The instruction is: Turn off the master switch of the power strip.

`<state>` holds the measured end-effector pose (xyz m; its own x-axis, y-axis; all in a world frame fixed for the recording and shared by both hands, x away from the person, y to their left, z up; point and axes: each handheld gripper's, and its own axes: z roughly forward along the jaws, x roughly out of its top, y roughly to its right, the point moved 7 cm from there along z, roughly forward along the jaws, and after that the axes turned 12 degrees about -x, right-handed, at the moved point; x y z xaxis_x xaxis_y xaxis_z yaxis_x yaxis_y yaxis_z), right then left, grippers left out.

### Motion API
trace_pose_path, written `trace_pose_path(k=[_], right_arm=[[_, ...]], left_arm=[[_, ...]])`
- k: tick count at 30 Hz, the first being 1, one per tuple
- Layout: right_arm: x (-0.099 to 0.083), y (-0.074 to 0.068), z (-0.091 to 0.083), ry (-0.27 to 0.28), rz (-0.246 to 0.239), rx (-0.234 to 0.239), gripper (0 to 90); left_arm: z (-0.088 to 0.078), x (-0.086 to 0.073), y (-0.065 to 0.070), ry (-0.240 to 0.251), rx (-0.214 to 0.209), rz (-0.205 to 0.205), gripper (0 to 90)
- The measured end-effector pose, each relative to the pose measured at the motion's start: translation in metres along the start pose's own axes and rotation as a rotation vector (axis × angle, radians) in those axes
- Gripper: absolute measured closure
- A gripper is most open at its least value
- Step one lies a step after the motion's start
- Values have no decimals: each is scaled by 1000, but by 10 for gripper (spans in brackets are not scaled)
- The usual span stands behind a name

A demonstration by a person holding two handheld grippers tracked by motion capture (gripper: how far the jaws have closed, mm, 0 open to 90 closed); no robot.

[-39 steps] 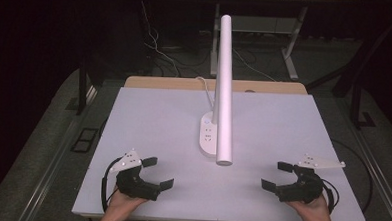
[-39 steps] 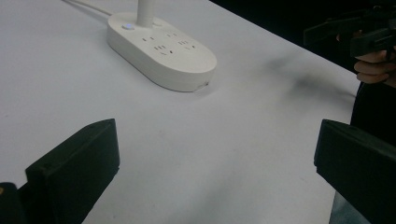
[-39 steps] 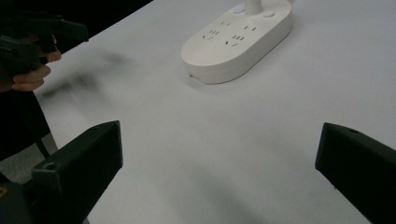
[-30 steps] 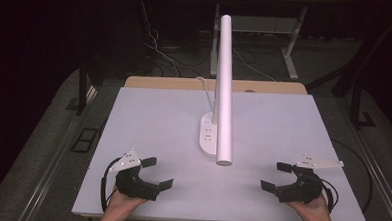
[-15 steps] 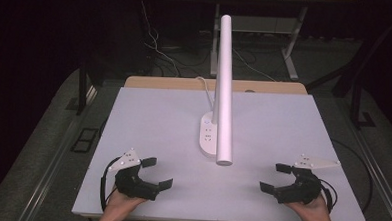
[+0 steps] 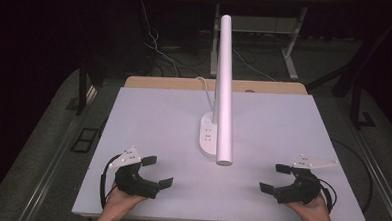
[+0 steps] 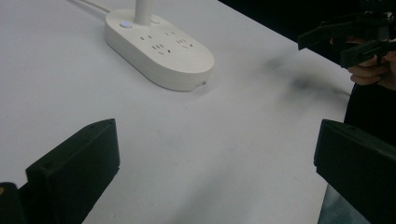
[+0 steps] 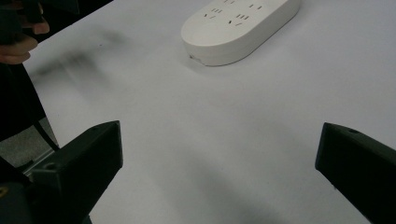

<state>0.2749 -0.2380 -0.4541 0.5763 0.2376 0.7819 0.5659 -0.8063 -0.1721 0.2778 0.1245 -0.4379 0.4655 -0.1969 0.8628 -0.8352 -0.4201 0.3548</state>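
Resting, left gripper (image 6: 157, 172): low at the near left corner of the table (image 6: 154, 113), held from below by a hand (image 6: 121, 202); jaws spread wide, nothing between them, tips aimed toward the middle.
Left gripper view: black jaws wide apart at both lower corners, bare white surface between; lamp base ahead at upper left, other gripper at upper right.
Centre, lamp base (image 6: 209, 136): white oval block with socket slots on top, flat on the table, well apart from both grippers, roughly midway between them and farther back.
Lamp arm (image 6: 224, 86): long white tube rising from the base and reaching toward the near edge, its round end hanging over the table just in front of the base.
Cord (image 6: 203, 85): white, running from the base toward the far edge.
Right gripper (image 6: 275, 178): low at the near right corner, held by a hand (image 6: 313, 210); jaws gaping, holding nothing, tips aimed toward the middle.
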Motion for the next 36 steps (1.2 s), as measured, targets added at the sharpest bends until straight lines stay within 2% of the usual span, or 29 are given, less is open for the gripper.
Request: trace_pose_path(k=[19, 27, 31, 36], right_arm=[[0, 4, -3, 11, 15, -9, 2], [-1, 5, -3, 11, 14, -11, 2], [-1, 5, -3, 8, 13, -10, 2], [-1, 6, -5, 12, 17, -11, 2]], left_arm=[[6, 18, -2, -54, -21, -2, 0], [14, 32, -2, -89, -41, 19, 0], [20, 39, -2, -120, -48, 43, 0], [25, 47, -1, -131, -55, 51, 0]])
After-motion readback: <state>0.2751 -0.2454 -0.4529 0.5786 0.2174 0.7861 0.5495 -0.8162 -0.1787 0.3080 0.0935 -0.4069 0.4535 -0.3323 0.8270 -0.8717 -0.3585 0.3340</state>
